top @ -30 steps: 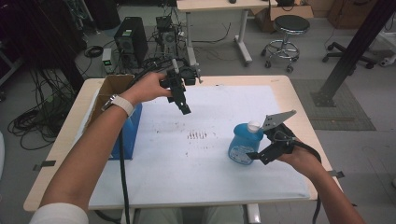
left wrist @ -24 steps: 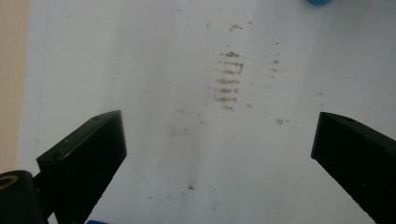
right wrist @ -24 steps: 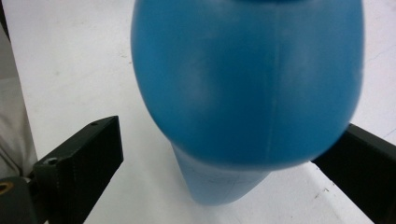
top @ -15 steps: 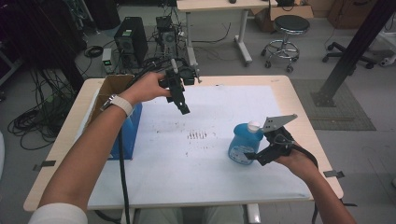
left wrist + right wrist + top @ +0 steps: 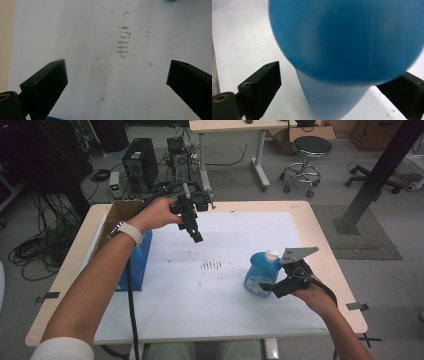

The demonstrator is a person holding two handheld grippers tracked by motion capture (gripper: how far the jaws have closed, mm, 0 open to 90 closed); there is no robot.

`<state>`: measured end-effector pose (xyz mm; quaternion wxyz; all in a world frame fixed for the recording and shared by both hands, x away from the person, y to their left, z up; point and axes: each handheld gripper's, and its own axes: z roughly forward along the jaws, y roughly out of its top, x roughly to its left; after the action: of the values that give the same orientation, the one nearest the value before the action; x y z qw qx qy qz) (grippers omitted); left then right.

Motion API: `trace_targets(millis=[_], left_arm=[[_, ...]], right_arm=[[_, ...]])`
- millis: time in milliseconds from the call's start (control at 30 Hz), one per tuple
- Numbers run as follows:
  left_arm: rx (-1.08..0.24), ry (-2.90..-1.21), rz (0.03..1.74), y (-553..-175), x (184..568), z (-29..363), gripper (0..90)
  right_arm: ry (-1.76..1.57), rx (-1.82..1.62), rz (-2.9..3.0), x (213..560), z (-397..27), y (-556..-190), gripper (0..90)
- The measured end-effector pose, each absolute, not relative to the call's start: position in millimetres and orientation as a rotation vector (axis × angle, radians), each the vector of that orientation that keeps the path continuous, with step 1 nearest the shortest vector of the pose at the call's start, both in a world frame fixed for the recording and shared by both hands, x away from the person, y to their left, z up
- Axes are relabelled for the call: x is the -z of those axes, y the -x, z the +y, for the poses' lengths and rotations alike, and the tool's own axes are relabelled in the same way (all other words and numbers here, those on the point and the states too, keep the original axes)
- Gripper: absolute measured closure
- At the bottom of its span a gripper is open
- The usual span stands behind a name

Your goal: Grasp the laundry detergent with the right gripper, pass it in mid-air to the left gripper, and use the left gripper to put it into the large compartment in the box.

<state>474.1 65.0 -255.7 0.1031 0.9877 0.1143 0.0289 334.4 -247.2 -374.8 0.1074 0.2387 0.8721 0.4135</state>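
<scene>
Cardboard box sits at the left edge of the high view, on the table beside a blue container. Just right of it, in the upper middle of the frame, the left gripper hangs above the white sheet, jaws spread wide with nothing between them; its own view looks down on brown smudges. Toward the lower right of the frame, the blue bottle with a white cap stands upright on the sheet. The right gripper is at its base, jaws just closing in around the bottle, the left jaw clearly apart from it, so nothing is grasped yet.
</scene>
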Motion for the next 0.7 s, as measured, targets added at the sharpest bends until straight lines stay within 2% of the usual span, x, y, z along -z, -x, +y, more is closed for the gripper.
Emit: trace_targets(millis=[233,700], left_arm=[[-0.079,-2.91,0.337,-475.0,257.4,64.0,4.0],[-0.079,-2.907,0.345,-475.7,257.5,65.7,4.1]], right_arm=[[-0.687,-1.258,2.545,375.0,-248.3,-334.0,16.9],[-0.679,-1.265,2.534,376.3,-247.1,-334.9,23.4]])
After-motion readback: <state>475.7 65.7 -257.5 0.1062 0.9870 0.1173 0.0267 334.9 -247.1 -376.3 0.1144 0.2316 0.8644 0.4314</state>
